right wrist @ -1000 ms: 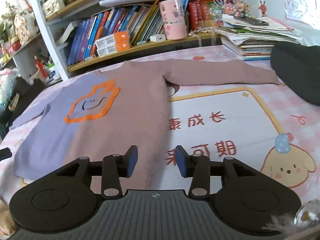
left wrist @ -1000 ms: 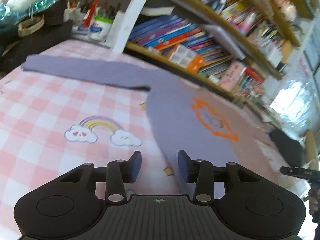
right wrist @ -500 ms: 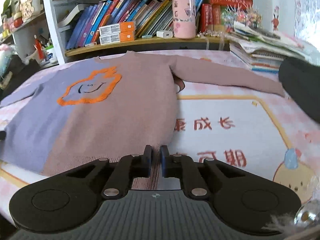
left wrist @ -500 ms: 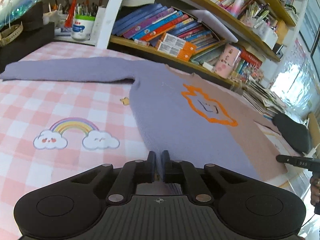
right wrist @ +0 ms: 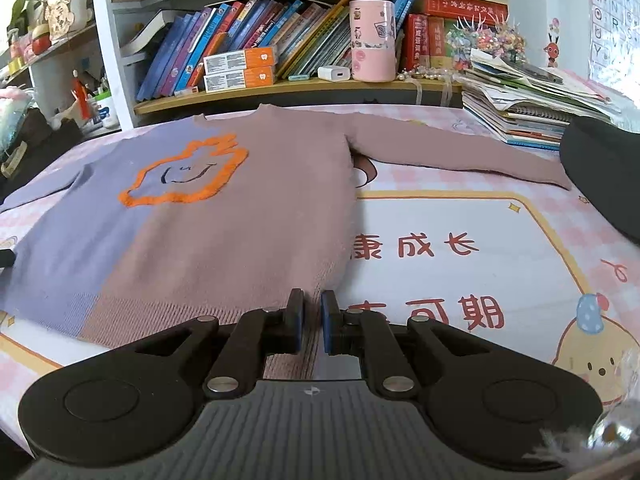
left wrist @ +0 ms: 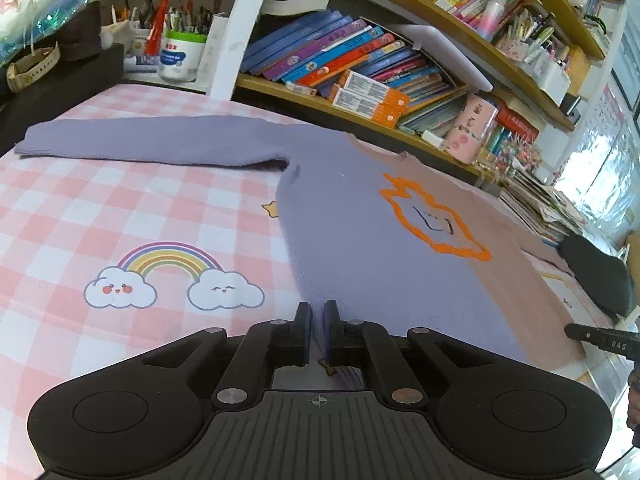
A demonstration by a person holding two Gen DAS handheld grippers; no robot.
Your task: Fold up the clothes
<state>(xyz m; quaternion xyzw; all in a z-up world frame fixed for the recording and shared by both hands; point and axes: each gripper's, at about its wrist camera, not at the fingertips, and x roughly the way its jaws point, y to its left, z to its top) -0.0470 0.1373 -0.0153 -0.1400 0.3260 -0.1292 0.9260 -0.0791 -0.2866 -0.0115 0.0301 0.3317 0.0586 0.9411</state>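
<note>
I have closed both claws since a second ago: left gripper (left wrist: 316, 334) and right gripper (right wrist: 311, 326) each pinch the sweater (right wrist: 224, 216) hem, bottom centre. Fold can begin.

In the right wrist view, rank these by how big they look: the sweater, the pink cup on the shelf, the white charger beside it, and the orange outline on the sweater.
1. sweater
2. orange outline
3. pink cup
4. white charger

The cup and charger stand farther back, so they look smaller than they would up close.
</note>
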